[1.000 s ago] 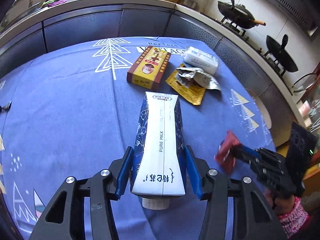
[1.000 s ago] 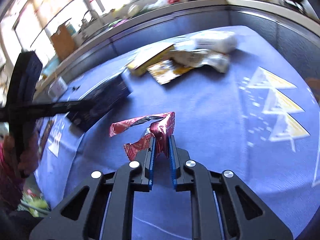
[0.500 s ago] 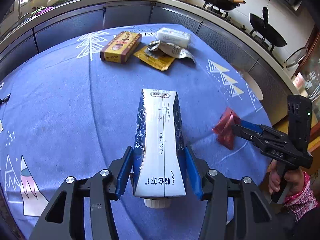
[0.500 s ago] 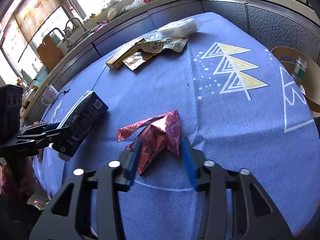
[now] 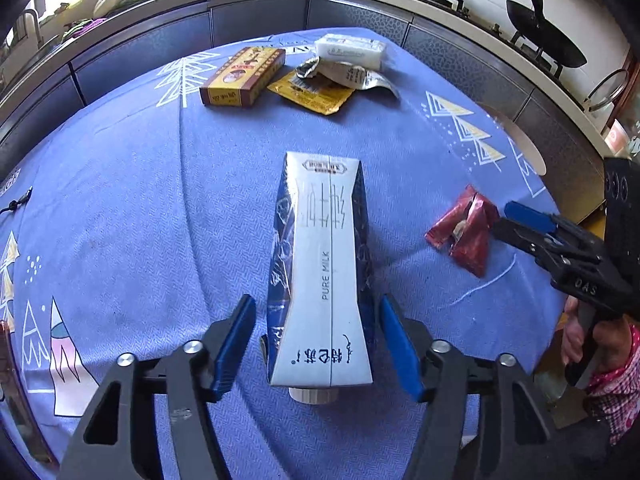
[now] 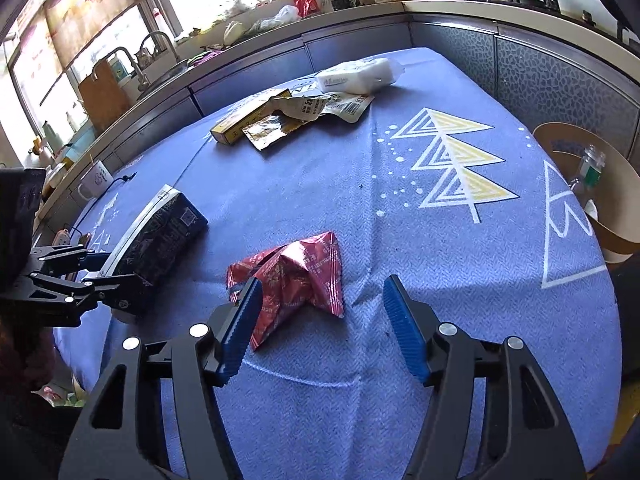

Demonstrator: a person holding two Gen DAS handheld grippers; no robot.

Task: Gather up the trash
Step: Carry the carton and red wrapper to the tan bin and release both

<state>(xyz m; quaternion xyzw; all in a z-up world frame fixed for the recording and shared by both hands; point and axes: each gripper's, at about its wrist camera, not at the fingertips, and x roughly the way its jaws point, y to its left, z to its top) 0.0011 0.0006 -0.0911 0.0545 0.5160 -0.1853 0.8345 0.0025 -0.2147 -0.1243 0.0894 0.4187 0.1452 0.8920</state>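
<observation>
A blue and white milk carton (image 5: pixel 322 276) lies on the blue tablecloth (image 5: pixel 120 200) between the open fingers of my left gripper (image 5: pixel 318 344), which do not touch it. It also shows in the right wrist view (image 6: pixel 160 240). A crumpled red wrapper (image 6: pixel 298 276) lies on the cloth between the open fingers of my right gripper (image 6: pixel 322 328). In the left wrist view the wrapper (image 5: pixel 464 232) lies in front of the right gripper (image 5: pixel 516 220).
At the table's far side lie a brown and yellow box (image 5: pixel 244 76), a yellow foil pouch (image 5: pixel 312 94), a silver wrapper (image 5: pixel 352 74) and a white tissue pack (image 5: pixel 350 50). A cardboard bin (image 6: pixel 588 192) with a bottle stands beyond the table's right edge. Kitchen counters surround the table.
Both grippers have opened. The left let go of the milk carton and the right let go of the red wrapper; both items now lie on the cloth. Both grippers drew back.
</observation>
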